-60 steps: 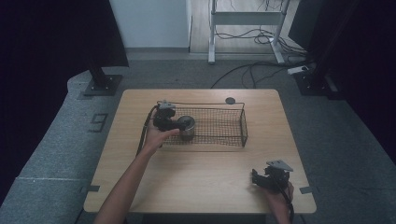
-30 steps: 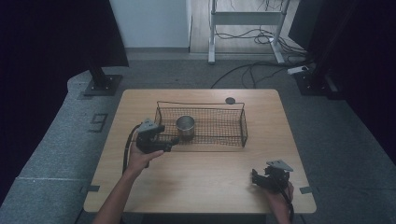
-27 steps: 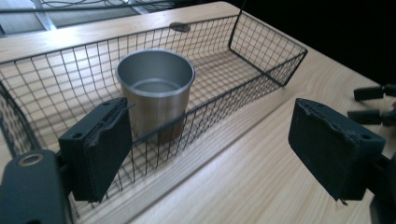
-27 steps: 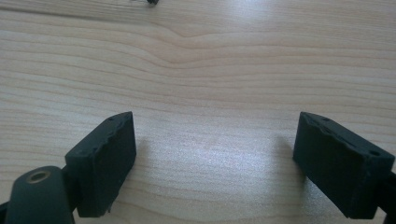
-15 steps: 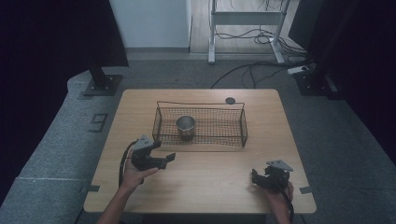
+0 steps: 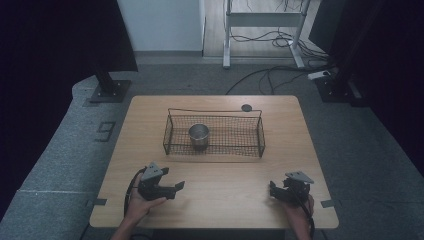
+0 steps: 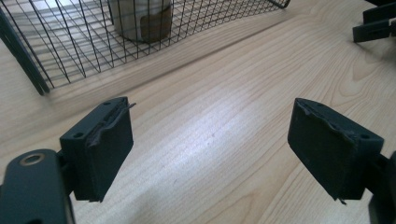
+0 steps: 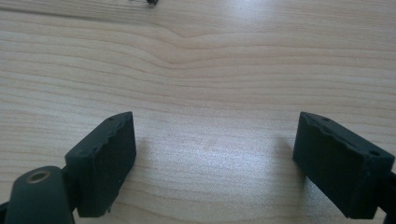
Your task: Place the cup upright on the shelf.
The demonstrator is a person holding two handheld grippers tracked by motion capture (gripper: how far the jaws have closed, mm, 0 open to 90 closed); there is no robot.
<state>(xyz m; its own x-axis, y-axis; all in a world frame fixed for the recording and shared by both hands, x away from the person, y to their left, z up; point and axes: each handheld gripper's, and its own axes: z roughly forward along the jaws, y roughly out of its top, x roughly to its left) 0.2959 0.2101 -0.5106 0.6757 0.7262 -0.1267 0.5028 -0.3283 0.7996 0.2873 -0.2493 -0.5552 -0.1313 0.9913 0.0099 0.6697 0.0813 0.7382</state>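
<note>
We rest both the left gripper point(image 6: 176, 187) and right gripper point(image 6: 273, 190) on the table point(image 6: 225, 175), jaws spread and empty, since the steel cup point(image 6: 198, 136) stands upright inside the wire basket point(image 6: 260, 131).

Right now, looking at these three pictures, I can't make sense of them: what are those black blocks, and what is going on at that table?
No machine here: a person sits at a wooden table and holds a hand tool with two black jaws in each hand. The wide picture comes from a camera above the table. It shows the left gripper and the right gripper near the table's front edge. The other two pictures come from small cameras riding on those tools, so the black blocks are each tool's own jaws, seen close up. Both pairs stand wide open and hold nothing. A wire basket stands on the table with a metal cup upright inside it. A small dark round thing lies behind the basket.
</note>
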